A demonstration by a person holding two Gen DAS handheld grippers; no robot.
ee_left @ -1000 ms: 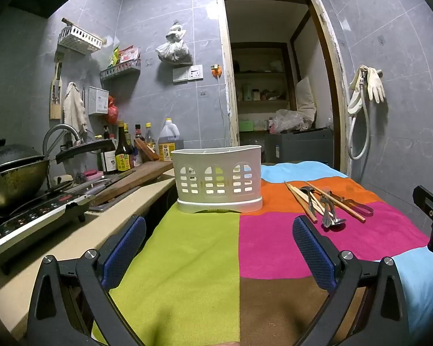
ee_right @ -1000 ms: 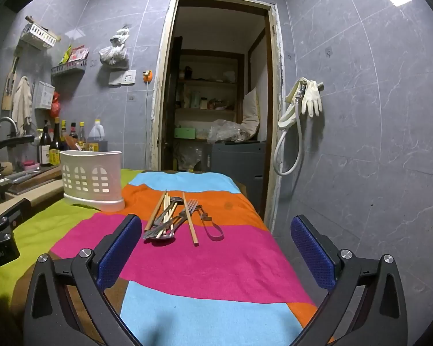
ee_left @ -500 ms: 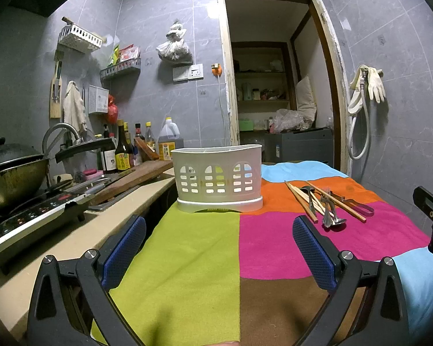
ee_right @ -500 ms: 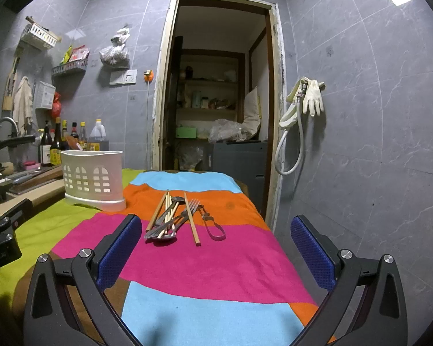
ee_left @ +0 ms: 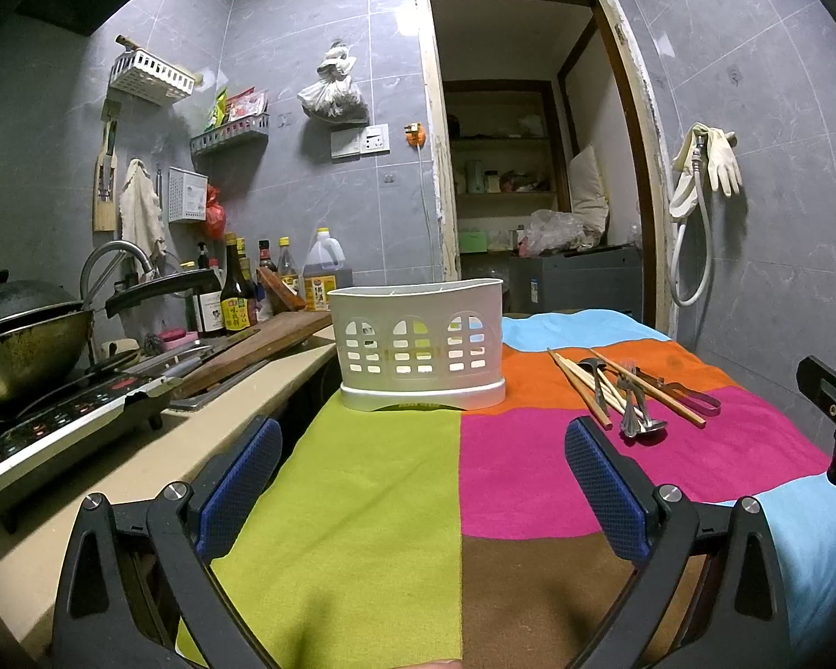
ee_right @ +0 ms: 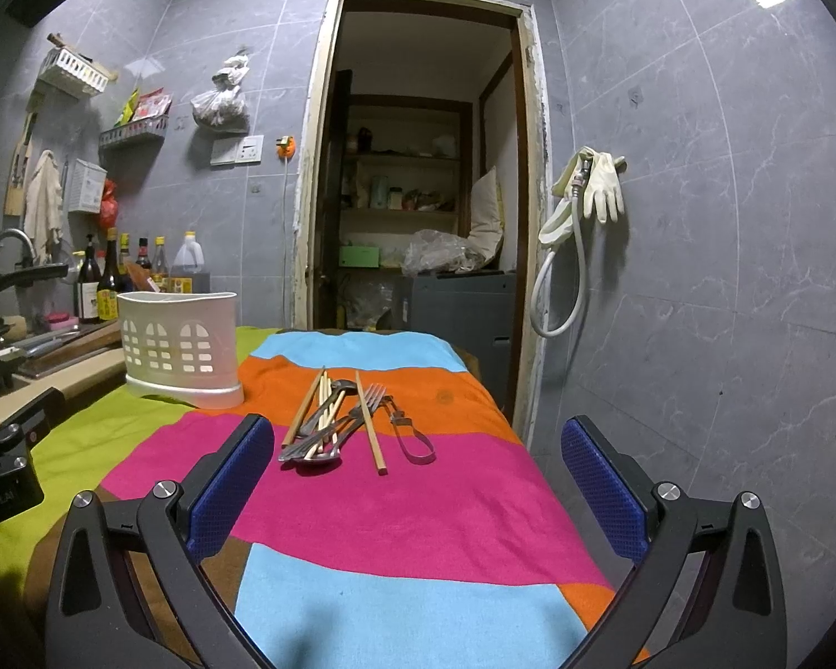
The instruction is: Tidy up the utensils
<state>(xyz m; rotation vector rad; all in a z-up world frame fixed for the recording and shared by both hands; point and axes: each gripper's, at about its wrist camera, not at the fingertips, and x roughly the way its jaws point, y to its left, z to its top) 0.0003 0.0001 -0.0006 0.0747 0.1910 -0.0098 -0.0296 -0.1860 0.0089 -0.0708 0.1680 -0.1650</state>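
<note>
Nothing has moved; both claws, left (ee_left: 418, 479) and right (ee_right: 418, 479), gape empty

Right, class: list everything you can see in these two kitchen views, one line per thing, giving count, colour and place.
Utensil caddy: one, white, upright on the cloth's far left.
Utensil pile: chopsticks, spoon, fork, tongs; wood and metal; on the orange and pink stripes.
Cloth: one, multicoloured, covering the table.
Wok: one, dark, on the cooker at left.
Bottles: several, dark and clear, against the wall.
Gloves: pale, hanging on the right wall.
Left gripper: open, empty.
Right gripper: open, empty.
</note>
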